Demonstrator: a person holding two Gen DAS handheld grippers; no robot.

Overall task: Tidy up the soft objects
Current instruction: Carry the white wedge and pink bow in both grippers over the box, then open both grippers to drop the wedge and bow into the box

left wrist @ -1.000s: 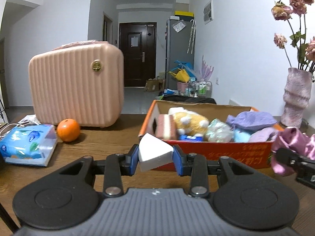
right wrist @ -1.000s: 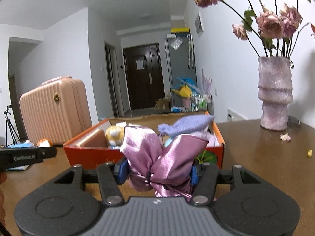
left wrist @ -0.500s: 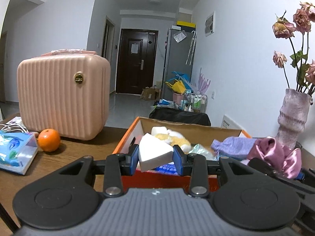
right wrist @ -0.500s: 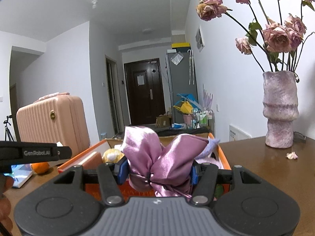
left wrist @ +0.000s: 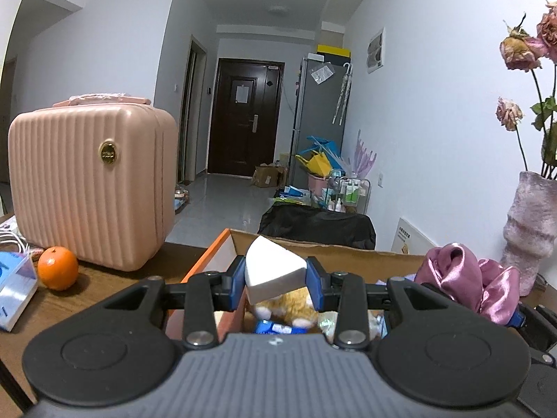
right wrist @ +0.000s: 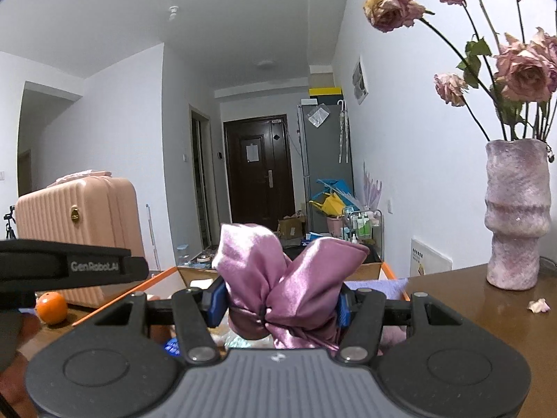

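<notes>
My left gripper [left wrist: 275, 276] clamps a white sponge [left wrist: 271, 271], right gripper [right wrist: 278, 304] clamps a purple bow [right wrist: 285, 285]; both at lower centre, over the box [left wrist: 222, 244]. Box part-filled; dropping these two remains.

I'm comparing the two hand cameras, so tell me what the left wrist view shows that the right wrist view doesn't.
Only the left wrist view shows the left gripper shut on a white foam wedge, a yellow plush toy in the box below it, and a blue tissue pack at the left edge.

Only the right wrist view shows the right gripper shut on the purple satin bow up close, plus a fallen petal on the table.

Both show the orange box, the pink suitcase, the orange, the vase of dried roses and the dark door.
</notes>
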